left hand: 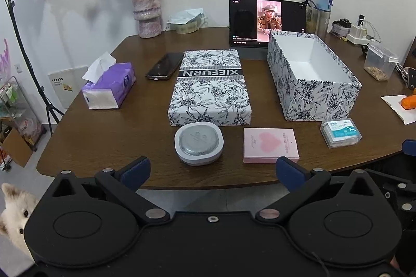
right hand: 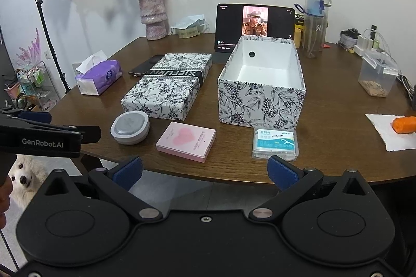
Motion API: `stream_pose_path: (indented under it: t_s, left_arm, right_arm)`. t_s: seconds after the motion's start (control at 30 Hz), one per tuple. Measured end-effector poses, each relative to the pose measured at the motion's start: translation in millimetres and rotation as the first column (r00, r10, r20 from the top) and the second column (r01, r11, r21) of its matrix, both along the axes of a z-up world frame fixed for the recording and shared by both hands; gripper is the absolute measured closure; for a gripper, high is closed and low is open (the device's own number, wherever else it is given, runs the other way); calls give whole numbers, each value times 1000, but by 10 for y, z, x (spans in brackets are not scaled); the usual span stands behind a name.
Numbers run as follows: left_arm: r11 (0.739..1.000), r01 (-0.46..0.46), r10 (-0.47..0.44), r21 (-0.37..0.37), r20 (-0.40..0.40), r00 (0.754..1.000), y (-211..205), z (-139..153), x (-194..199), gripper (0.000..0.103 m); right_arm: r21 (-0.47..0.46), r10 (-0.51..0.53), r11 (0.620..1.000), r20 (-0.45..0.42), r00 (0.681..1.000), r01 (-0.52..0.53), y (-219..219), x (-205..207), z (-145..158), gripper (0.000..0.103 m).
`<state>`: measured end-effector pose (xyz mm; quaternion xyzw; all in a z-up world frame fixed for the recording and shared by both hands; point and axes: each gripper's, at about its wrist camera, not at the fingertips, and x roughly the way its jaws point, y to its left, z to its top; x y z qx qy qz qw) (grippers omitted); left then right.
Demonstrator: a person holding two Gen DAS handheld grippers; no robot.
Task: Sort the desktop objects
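An open floral box (left hand: 314,90) (right hand: 262,100) stands empty on the brown table (left hand: 117,136) (right hand: 332,147), with its floral lid (left hand: 210,87) (right hand: 169,84) lying to its left. Along the front edge lie a round grey-and-white case (left hand: 199,144) (right hand: 130,127), a pink heart-printed box (left hand: 270,144) (right hand: 186,140) and a clear floss-pick box (left hand: 340,132) (right hand: 275,144). My left gripper (left hand: 213,173) hangs open just off the table's front edge, below the grey case and pink box. My right gripper (right hand: 205,173) is open too, below the pink box and floss box.
A purple tissue pack (left hand: 109,84), a phone (left hand: 165,66), a vase of roses (left hand: 147,12), a tablet (left hand: 267,22), a water bottle (left hand: 318,6) and a clear container (left hand: 379,64) ring the table. A napkin with an orange piece (right hand: 404,123) lies right. A white dog (right hand: 23,178) stands below left.
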<state>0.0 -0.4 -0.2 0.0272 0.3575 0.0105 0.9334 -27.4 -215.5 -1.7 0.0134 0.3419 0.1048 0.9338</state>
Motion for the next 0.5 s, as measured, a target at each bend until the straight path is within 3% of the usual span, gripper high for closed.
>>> stream_pose_path:
  t_s: [0.5]
  left_arm:
    - [1000,-4,4,-16,-31,1000,-39,-33,55,0]
  right_arm:
    - [6,6,1000,-13,1000,-6,-28,39,-61,0]
